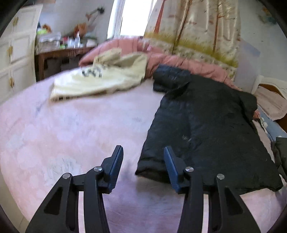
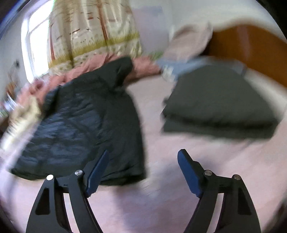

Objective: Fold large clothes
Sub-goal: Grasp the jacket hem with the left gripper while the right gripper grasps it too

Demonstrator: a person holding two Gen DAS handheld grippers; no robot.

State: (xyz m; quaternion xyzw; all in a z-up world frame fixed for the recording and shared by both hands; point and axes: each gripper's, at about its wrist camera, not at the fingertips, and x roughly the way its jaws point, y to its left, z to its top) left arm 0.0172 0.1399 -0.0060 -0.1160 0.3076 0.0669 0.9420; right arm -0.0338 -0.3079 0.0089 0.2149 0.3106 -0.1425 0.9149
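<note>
On a pink-sheeted bed, a black puffer jacket lies spread flat w/ its long axis running from the near edge toward the far side, collar end pointing away at the bunched pink quilt, hem nearest the cameras. Left claw hangs above the sheet at the jacket's near-left hem corner, jaws wide apart, nothing held; its right finger sits over the dark fabric, the other over bare sheet. Whether either touches the bed can't be told.

Right-wrist view, heavily blurred: right claw also spread wide & empty, above the strip of sheet between the jacket and a folded dark-grey garment stacked toward the bed's right side, near the wooden headboard. Left finger overlaps the jacket's near-right hem corner.

A cream sweatshirt w/ dark lettering lies crumpled at the far-left part of the bed, well apart from the jacket. Behind: tree-print curtain, bright window, white cabinet and a cluttered wooden desk at left.
</note>
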